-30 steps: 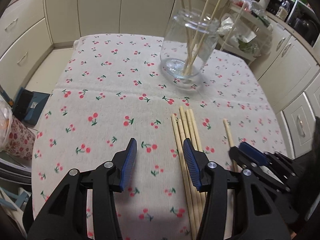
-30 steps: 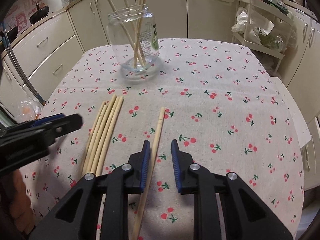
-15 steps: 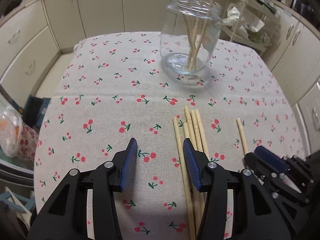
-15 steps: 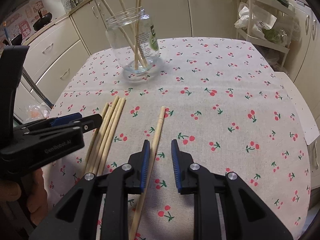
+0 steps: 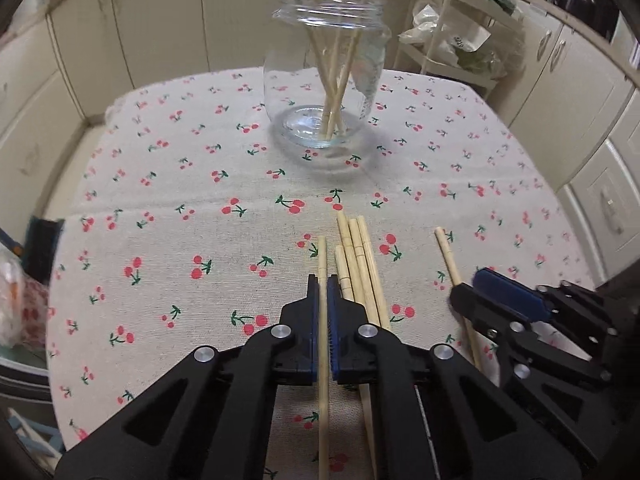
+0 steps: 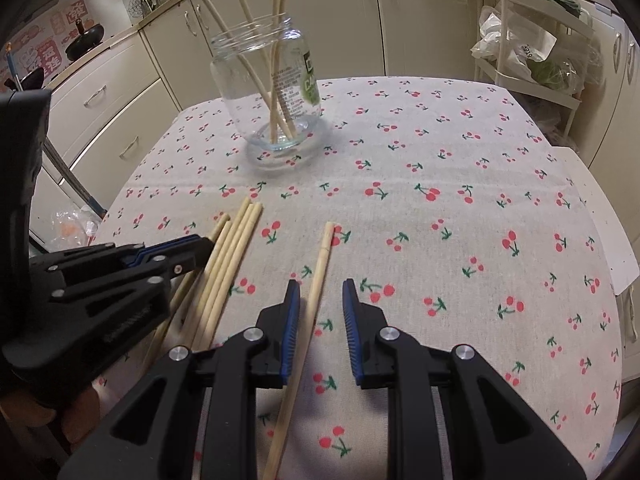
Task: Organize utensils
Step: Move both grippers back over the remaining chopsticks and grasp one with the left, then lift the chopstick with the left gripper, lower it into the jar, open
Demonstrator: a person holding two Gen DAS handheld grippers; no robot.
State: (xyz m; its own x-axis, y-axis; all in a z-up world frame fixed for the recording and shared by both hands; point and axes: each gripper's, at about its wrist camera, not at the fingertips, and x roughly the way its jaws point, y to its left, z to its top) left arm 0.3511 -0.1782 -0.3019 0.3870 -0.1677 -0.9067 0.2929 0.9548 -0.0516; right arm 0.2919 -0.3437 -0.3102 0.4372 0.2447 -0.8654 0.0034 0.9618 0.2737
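Chopsticks [image 5: 362,264] partly sorted: several upright in jar [image 5: 326,76], rest flat on worktop [image 5: 160,208], one [image 5: 322,320] pinched by left hand-held gripper [image 5: 322,284], another [image 6: 316,280] between spread right hand-held gripper [image 6: 321,292] pads.

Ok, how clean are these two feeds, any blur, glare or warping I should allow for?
Left wrist view: soft motion blur on the jar and far cloth, and cupboards bow at the edges from the fisheye. Right wrist view: sharper, chopsticks crisp, same edge warping, mild reflections on the jar glass, dark vignette in the corners.
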